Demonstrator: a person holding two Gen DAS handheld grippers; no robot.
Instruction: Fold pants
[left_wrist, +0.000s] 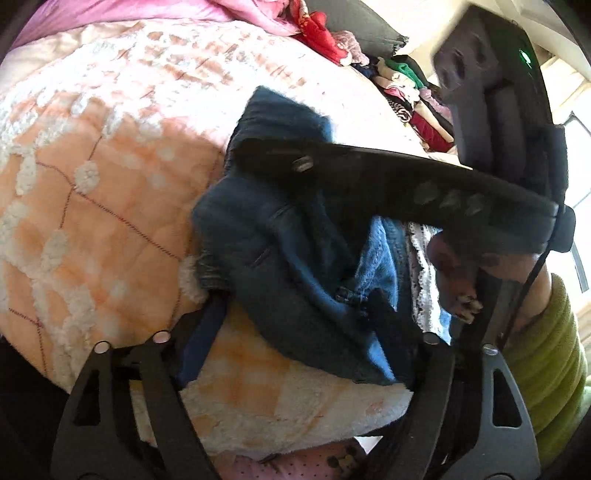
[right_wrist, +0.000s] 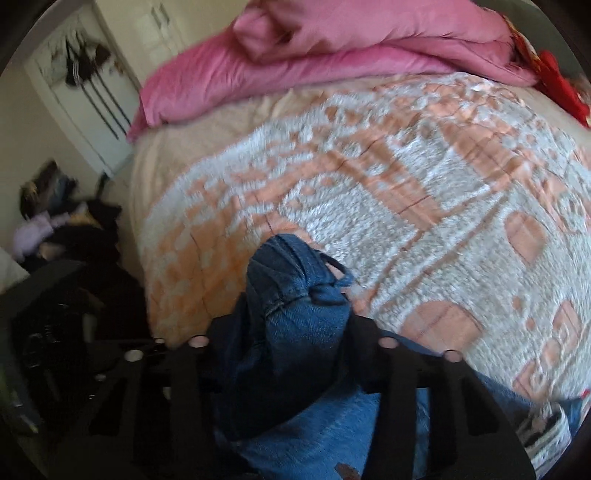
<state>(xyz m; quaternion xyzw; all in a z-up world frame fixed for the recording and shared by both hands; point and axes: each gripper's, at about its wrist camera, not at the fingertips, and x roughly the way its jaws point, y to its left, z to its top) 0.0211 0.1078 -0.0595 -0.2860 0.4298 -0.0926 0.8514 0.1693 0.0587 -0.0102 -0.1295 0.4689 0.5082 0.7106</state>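
The pants are dark blue jeans (left_wrist: 280, 236), bunched and lifted above an orange-and-white fluffy blanket (left_wrist: 92, 192). In the left wrist view my left gripper (left_wrist: 295, 314) has denim running between its fingers and looks shut on it. My right gripper's black body (left_wrist: 388, 177) crosses that view from the right, its tip buried in the jeans. In the right wrist view my right gripper (right_wrist: 291, 332) is shut on a bunched fold of the jeans (right_wrist: 295, 295), which hang down between the fingers over the blanket (right_wrist: 406, 206).
A pink duvet (right_wrist: 332, 55) lies heaped at the bed's far end. Piles of clothes (left_wrist: 413, 99) sit beyond the bed on the right. Dark clutter and bags (right_wrist: 74, 258) stand on the floor left of the bed. A white door (right_wrist: 92, 92) is behind.
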